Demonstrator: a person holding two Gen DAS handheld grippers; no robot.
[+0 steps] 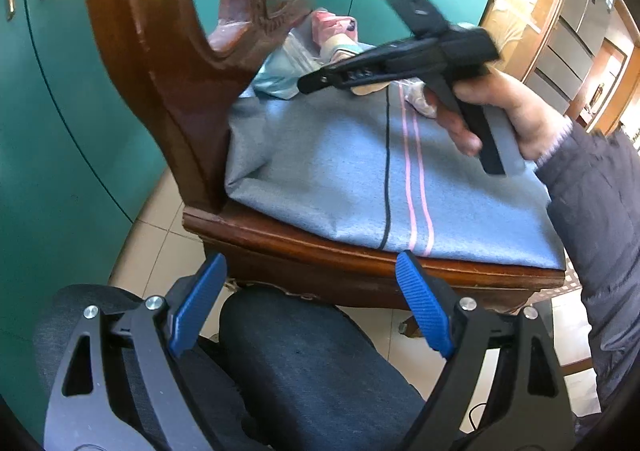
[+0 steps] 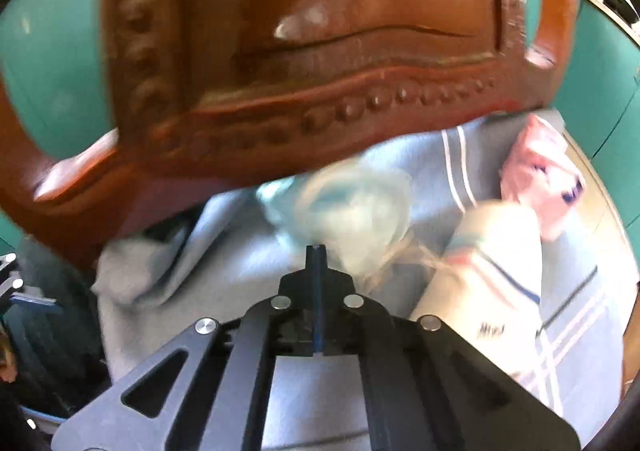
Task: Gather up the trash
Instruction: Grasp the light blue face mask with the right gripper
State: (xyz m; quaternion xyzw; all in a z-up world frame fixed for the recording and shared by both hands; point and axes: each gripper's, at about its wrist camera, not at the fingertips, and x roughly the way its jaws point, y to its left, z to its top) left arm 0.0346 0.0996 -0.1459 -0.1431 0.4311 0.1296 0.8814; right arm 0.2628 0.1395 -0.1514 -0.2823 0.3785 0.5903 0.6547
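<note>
Left gripper (image 1: pixel 308 303) hung low in front of the chair (image 1: pixel 160 91), jaws wide apart, nothing between them; the person's knee sat under it. It looked idle, not part of the grab.

On the seat, a grey-blue cloth (image 1: pixel 340 179) covered the cushion. Trash lay at the back of it, against the chair back: a clear plastic bag (image 2: pixel 352 211) in the middle, a paper cup (image 2: pixel 492 263) on its side just right of it, a pink packet (image 2: pixel 540 171) further right near the seat edge.

Right gripper (image 2: pixel 316 251) reached in over the cloth, jaws fully closed, tips at the near edge of the bag. Picture was motion-blurred; whether any film was actually pinched could not be told. The right hand (image 1: pixel 516 111) held the tool pointed down at the pile.

Step, as judged: first pick, on the bag. Next move needed a slow lift to confirm the bag came along; if not, reopen and bite deeper into the plastic. Cup and packet not yet collected.
</note>
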